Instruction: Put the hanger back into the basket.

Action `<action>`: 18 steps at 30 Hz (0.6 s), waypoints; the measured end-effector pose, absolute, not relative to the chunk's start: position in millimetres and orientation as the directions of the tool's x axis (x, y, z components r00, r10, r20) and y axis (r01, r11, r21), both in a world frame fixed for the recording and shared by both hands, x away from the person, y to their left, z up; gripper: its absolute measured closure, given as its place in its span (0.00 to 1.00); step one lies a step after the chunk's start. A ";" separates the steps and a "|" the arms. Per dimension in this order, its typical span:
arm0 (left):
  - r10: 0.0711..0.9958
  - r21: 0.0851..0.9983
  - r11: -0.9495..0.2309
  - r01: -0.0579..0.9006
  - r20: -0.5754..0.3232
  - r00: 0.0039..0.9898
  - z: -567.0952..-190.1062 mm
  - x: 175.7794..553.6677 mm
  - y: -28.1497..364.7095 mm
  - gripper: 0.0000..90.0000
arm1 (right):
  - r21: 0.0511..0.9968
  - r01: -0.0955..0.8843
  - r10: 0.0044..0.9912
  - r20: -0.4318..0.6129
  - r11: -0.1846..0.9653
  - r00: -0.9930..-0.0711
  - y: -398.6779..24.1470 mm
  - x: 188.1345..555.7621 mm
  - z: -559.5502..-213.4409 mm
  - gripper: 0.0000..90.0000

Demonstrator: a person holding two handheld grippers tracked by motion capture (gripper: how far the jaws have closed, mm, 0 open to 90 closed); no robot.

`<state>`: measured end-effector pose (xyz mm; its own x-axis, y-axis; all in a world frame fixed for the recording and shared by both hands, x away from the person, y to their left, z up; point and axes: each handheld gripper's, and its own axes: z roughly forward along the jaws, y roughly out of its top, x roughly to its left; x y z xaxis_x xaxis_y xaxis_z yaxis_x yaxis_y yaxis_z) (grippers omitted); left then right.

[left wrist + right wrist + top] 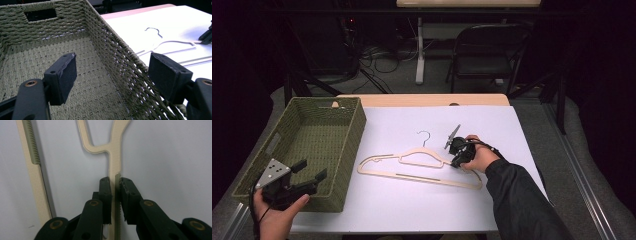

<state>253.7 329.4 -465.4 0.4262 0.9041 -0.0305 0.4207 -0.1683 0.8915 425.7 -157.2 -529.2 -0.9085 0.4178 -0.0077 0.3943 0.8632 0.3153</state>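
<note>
A cream plastic coat hanger [422, 167] with a metal hook lies flat on the white table cover [412, 210]. My right gripper [455, 156] is shut on its upper right arm; the right gripper view shows both pads pressed against the thin bar of the hanger [113, 150], the jaws pointing along it. My left gripper [309, 172] hovers open over the near right corner of the green woven basket [339, 130]. In the left gripper view its two pads straddle the basket's right wall [117, 57], with the hanger [175, 43] beyond on the table.
The basket holds nothing that I can see and fills the table's left side. A folding chair [487, 50], a table leg and cables stand on the floor behind the table. The hanger's bottom bar [35, 175] carries a ribbed grip strip.
</note>
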 end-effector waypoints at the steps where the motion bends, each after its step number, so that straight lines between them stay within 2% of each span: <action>1: 0.905 0.892 -0.167 0.419 -0.031 0.425 -465.5 253.8 329.7 0.26 | 0.312 0.397 0.418 -0.002 0.863 -0.908 -157.5 425.5 -528.8 0.89; 2: 0.905 0.892 -0.165 0.420 -0.032 0.424 -465.6 253.7 329.9 0.26 | 0.337 0.395 0.421 -0.004 0.855 -0.907 -157.8 424.9 -530.5 0.89; 11: 0.906 0.892 -0.165 0.420 -0.032 0.423 -465.1 253.5 330.4 0.26 | 0.354 0.411 0.432 0.021 0.840 -0.902 -163.3 419.9 -527.9 0.89; 12: 0.906 0.892 -0.165 0.420 -0.032 0.423 -465.1 253.5 330.5 0.26 | 0.393 0.412 0.441 0.017 0.822 -0.897 -164.0 418.3 -529.7 0.89; 13: 0.906 0.892 -0.164 0.421 -0.032 0.422 -465.1 253.4 330.5 0.26 | 0.373 0.416 0.439 0.026 0.829 -0.898 -165.8 417.8 -527.3 0.89; 17: 0.905 0.893 -0.167 0.419 -0.030 0.424 -464.6 253.3 330.0 0.26 | 0.398 0.419 0.444 0.032 0.816 -0.896 -170.9 414.1 -523.9 0.89; 18: 0.906 0.893 -0.167 0.419 -0.029 0.423 -464.3 253.1 329.7 0.26 | 0.465 0.417 0.459 0.027 0.781 -0.888 -172.1 410.9 -525.5 0.89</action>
